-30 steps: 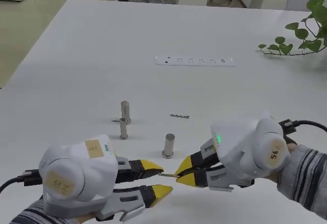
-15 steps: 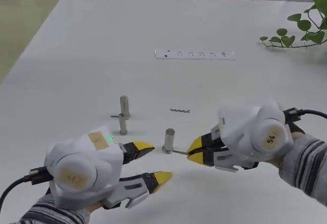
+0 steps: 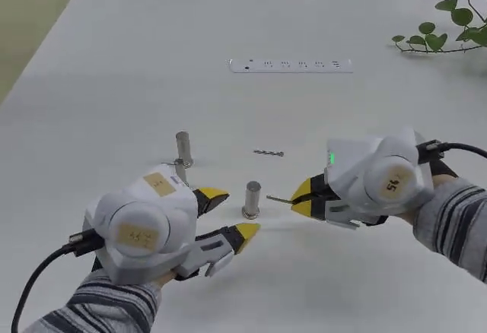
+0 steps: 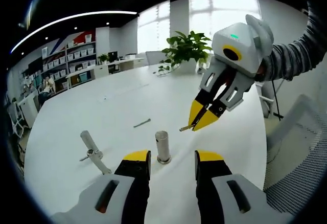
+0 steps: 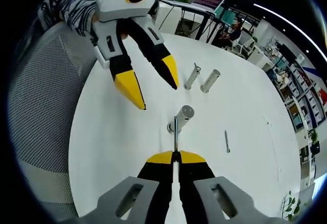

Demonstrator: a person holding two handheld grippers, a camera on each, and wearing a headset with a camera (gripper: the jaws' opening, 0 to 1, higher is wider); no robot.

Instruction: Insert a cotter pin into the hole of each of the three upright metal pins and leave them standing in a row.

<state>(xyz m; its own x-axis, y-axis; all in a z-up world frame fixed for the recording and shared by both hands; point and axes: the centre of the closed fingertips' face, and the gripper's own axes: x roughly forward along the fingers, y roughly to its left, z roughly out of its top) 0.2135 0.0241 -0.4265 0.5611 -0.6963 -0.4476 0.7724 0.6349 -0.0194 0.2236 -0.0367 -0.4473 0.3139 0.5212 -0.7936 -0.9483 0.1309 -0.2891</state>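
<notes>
A bare upright metal pin stands between my grippers. My right gripper is shut on a thin cotter pin, whose tip sits just right of that metal pin; in the right gripper view the cotter pin points at the metal pin. My left gripper is open just left of the metal pin, which stands ahead of its jaws. Two more metal pins stand behind at the left, one partly hidden by my left gripper. One carries a cotter pin.
A spare cotter pin lies on the white table behind the middle metal pin. A white power strip lies farther back. A potted plant sits at the far right edge.
My right gripper has carried the cotter pin away from the left gripper's tips and up to the middle metal pin. My left gripper has moved up beside that pin, still open.
</notes>
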